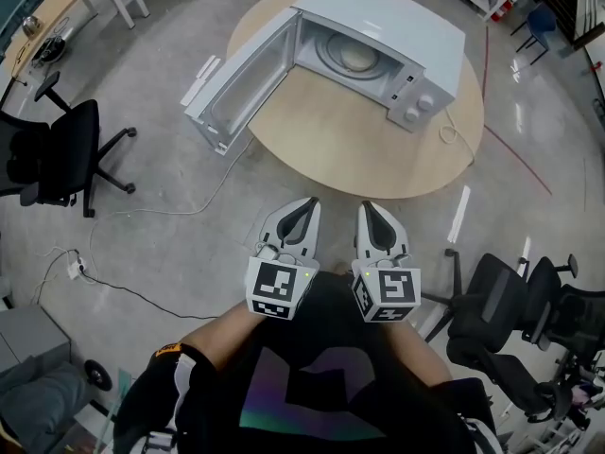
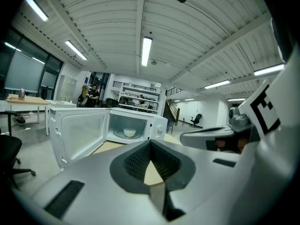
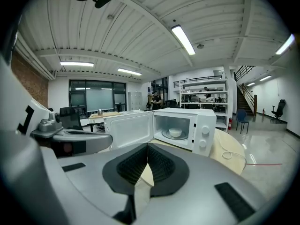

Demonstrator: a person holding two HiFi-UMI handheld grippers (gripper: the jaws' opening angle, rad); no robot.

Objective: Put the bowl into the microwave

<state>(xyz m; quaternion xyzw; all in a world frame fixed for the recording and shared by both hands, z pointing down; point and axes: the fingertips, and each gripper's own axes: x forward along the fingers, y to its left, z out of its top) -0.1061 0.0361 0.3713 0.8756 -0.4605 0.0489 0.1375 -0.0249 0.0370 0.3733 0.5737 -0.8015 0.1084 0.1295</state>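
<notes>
A white microwave point(image 1: 383, 22) stands on the round wooden table point(image 1: 350, 149) with its door point(image 1: 232, 88) swung wide open to the left. A white bowl point(image 1: 357, 57) sits on the turntable inside; the bowl point(image 2: 129, 133) shows small in the left gripper view, and the bowl point(image 3: 175, 132) also shows in the right gripper view. My left gripper point(image 1: 301, 208) and right gripper point(image 1: 374, 212) hang side by side close to my body, short of the table's near edge. Both are shut with nothing between their jaws.
Black office chairs stand at the left point(image 1: 57, 154) and lower right point(image 1: 515, 310). Cables point(image 1: 123, 287) trail over the floor to my left. The microwave's cord point(image 1: 454, 135) loops off the table's right side. A desk point(image 1: 57, 8) is at far left.
</notes>
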